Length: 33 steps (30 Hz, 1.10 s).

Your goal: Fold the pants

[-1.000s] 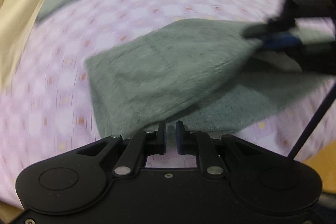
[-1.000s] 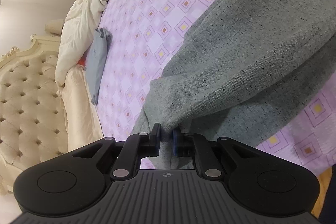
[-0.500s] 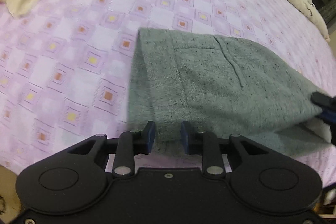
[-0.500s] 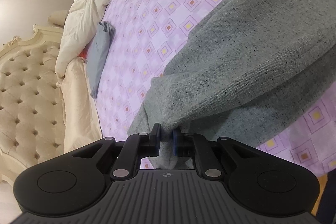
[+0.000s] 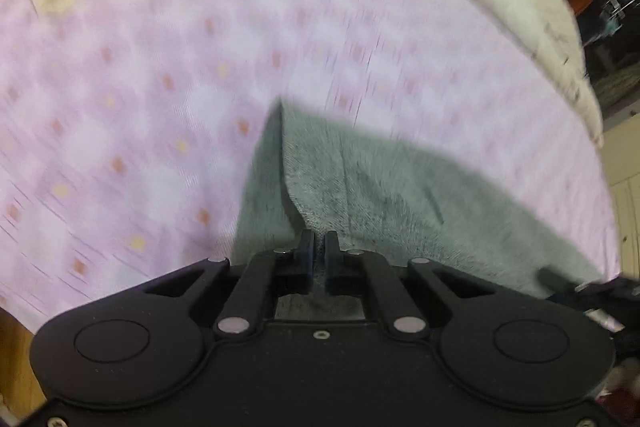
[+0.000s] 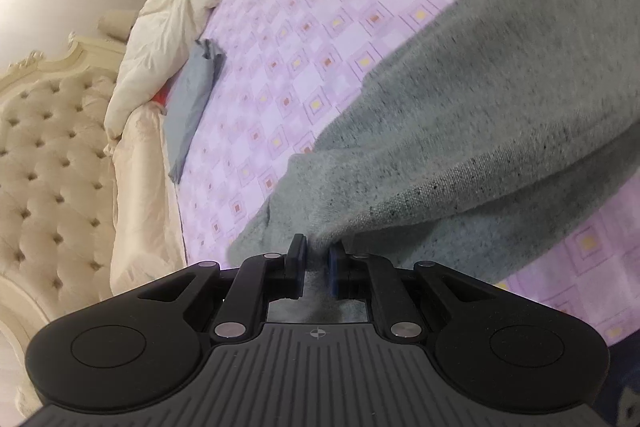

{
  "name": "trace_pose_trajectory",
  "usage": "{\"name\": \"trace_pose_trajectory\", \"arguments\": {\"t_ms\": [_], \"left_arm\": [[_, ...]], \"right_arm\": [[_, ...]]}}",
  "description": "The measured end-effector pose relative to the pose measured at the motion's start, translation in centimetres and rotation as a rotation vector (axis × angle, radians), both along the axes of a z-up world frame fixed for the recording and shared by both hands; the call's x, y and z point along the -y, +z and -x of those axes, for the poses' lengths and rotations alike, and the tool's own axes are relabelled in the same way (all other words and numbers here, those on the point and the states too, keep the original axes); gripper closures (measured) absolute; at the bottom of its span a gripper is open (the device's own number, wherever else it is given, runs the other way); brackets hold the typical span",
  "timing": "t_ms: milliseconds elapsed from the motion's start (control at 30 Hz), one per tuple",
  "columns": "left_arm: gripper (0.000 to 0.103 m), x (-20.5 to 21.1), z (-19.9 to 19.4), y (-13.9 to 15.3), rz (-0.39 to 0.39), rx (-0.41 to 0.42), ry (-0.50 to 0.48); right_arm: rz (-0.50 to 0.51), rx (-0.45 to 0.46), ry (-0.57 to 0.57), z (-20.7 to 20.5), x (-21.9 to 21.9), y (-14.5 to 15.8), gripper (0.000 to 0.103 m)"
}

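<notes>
1. Grey knit pants (image 5: pixel 400 195) lie folded on a bed, spread over a pink bedsheet (image 5: pixel 140 87) patterned with small squares.
2. Seen from the left wrist, the left gripper (image 5: pixel 319 247) has its jaws drawn in to a narrow gap, with a fold of the grey cloth pinched between the pads at the near edge of the pants.
3. That view is blurred; a raised crease of the fabric runs up from the jaws toward the far corner of the pants.
4. Seen from the right wrist, the right gripper (image 6: pixel 316 259) has its jaws narrow and clamped on another bunch of the same pants (image 6: pixel 480 107), whose upper layer lifts off the sheet in a rounded fold.
5. A lower layer of the pants stays flat on the bedsheet (image 6: pixel 320 7) under the lifted fold.
6. Farther off, a folded blue-grey garment (image 6: pixel 192 99) lies at the sheet's edge beside a rumpled cream duvet (image 6: pixel 180 7).
7. A tufted cream headboard (image 6: pixel 48 167) stands at the left of the right wrist view.
8. The right gripper's dark tip shows at the lower right of the left wrist view, against the pants' edge.
</notes>
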<state>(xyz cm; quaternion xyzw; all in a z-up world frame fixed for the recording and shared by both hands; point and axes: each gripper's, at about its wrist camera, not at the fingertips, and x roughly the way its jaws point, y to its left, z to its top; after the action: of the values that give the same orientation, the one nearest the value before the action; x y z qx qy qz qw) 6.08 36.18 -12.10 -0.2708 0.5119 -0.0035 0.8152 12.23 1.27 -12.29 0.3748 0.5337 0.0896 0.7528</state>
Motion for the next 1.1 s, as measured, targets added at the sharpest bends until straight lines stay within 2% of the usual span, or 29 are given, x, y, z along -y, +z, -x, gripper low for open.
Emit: {"name": "trace_pose_trajectory", "arguments": {"t_ms": [133,233,300,400,467,600,700,767,800,833,900,933,1000,1100], "left_arm": [[0.101,-1.6,0.4,3.2,-0.018,0.048,0.013],[0.103,-1.5,0.2,3.0,-0.099,0.043,0.023],[0.103,-1.2,0.2,2.2,-0.162,0.002,0.001],[0.103,-0.1,0.2,1.4,-0.177,-0.028,-0.053],[0.103,1.2,-0.5,2.0,-0.188,-0.007,-0.107],[0.101,5.2,-3.8,0.7,-0.172,0.038,-0.225],[0.098,8.1,-5.6,-1.7,-0.182,0.004,-0.301],[0.096,9.2,-5.7,-4.0,-0.186,-0.079,-0.322],[0.097,9.4,-5.6,-5.6,-0.185,-0.155,-0.327],[0.098,9.5,-5.2,-7.2,-0.169,-0.242,-0.33],[0.098,8.9,-3.9,-9.5,-0.108,-0.355,-0.3],[0.099,8.6,-3.3,-9.7,-0.087,-0.376,-0.29],[0.102,8.6,-2.5,-9.1,-0.108,-0.395,-0.295],[0.102,9.3,-2.4,-5.3,-0.141,-0.297,-0.327]], "right_arm": [[0.029,-0.026,0.051,0.7,-0.7,-0.7,0.092],[0.075,-0.095,0.087,1.3,-1.8,-3.4,0.092],[0.129,-0.144,0.135,1.6,-2.6,-5.9,0.092],[0.174,-0.2,0.178,2.0,-3.1,-8.8,0.092],[0.163,-0.211,0.176,2.3,-2.9,-9.0,0.092],[0.164,-0.183,0.218,2.3,-2.5,-8.2,0.091],[0.154,-0.172,0.235,2.2,-2.4,-7.7,0.089],[0.142,-0.163,0.247,2.2,-2.1,-7.2,0.089],[0.135,-0.163,0.261,2.2,-1.9,-6.8,0.089],[0.128,-0.166,0.279,2.3,-1.5,-6.3,0.089],[0.109,-0.163,0.318,2.2,-0.8,-4.9,0.089],[0.098,-0.155,0.338,2.1,-0.2,-4.0,0.089],[0.102,-0.116,0.352,1.3,0.6,-2.3,0.085],[0.145,-0.013,0.352,-0.5,2.9,0.4,0.078]]}}
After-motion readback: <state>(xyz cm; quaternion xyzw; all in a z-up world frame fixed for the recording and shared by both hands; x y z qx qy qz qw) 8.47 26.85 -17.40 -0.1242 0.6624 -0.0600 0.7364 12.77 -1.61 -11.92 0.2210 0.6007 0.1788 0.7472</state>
